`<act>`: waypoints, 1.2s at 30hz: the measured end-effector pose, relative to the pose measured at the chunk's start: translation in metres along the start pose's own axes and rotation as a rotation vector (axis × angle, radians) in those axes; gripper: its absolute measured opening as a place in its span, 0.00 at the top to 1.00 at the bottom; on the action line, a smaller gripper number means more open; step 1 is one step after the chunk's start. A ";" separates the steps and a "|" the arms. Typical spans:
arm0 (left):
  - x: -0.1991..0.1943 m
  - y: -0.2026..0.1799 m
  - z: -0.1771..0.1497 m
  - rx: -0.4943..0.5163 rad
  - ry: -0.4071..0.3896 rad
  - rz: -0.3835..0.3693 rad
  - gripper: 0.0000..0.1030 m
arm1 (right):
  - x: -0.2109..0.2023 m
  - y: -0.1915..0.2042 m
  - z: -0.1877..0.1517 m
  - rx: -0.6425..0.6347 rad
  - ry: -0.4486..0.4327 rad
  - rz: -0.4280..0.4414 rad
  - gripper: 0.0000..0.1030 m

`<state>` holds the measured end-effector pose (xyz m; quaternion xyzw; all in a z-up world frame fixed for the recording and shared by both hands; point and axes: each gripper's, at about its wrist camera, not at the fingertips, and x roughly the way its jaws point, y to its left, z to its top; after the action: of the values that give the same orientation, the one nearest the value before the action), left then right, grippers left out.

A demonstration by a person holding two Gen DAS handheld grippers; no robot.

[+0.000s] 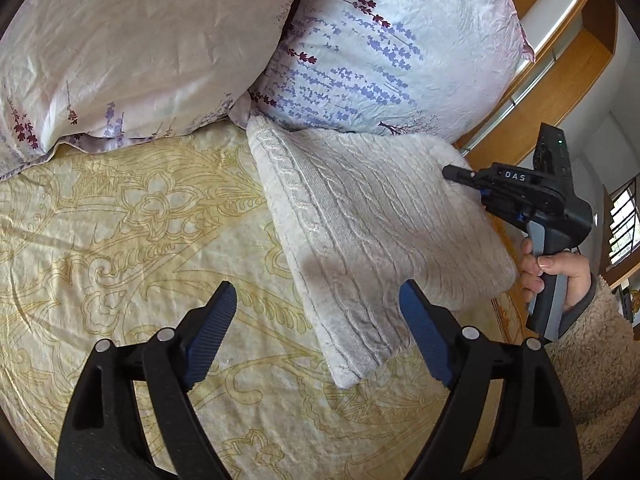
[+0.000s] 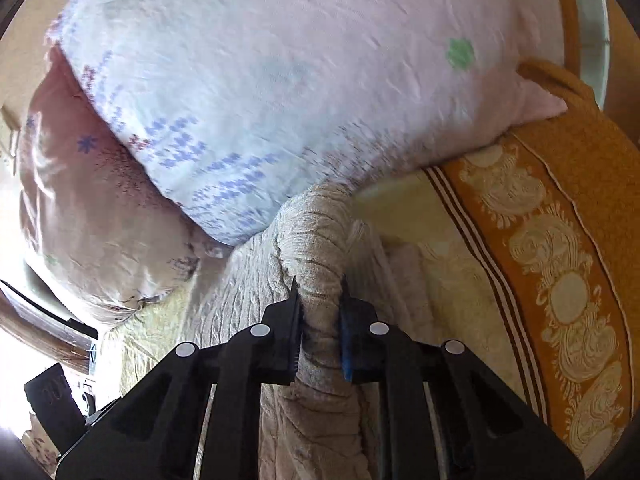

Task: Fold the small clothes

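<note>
Two views, taken in turn. Left wrist view: cream cable-knit sweater (image 1: 372, 240) lying folded into a slab on the yellow patterned bed sheet (image 1: 120, 220), centre to right of frame, top edge against the lavender-print pillow (image 1: 380, 48), with a beige pillow (image 1: 132, 48) at upper left. Left gripper (image 1: 320, 320) at the bottom, jaws standing wide apart and holding nothing, right pad just over the sweater's lower corner. Right gripper (image 1: 460, 174) at right, tip at the sweater's far edge, handle held by a hand (image 1: 556, 276) in a fleecy sleeve.

Right wrist view, blurred: right gripper (image 2: 320, 320) at bottom centre, jaws clamped on a bunched ridge of the sweater (image 2: 316, 264); orange-bordered blanket edge (image 2: 560, 280) at right.

Likely step: a late fold or a lift of the folded piece. Next move probably calls for the free left jaws to pinch the near corner so both ends rise together without the folds slipping open.
</note>
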<state>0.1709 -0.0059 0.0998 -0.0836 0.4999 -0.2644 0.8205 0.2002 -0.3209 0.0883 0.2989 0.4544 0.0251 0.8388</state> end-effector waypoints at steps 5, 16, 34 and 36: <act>0.005 -0.008 -0.006 0.063 0.008 0.009 0.18 | 0.005 -0.020 -0.009 0.085 0.032 -0.003 0.85; 0.004 -0.024 -0.013 0.178 0.004 0.005 0.14 | -0.005 -0.034 -0.001 0.128 -0.001 -0.033 0.85; 0.000 -0.059 -0.025 0.388 -0.032 0.150 0.02 | -0.059 -0.053 -0.008 0.161 -0.063 -0.023 0.46; 0.000 -0.063 -0.028 0.410 -0.042 0.159 0.02 | -0.070 -0.051 -0.015 0.146 -0.078 0.010 0.46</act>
<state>0.1245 -0.0554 0.1115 0.1193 0.4235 -0.2931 0.8488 0.1356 -0.3772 0.1077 0.3622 0.4204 -0.0156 0.8318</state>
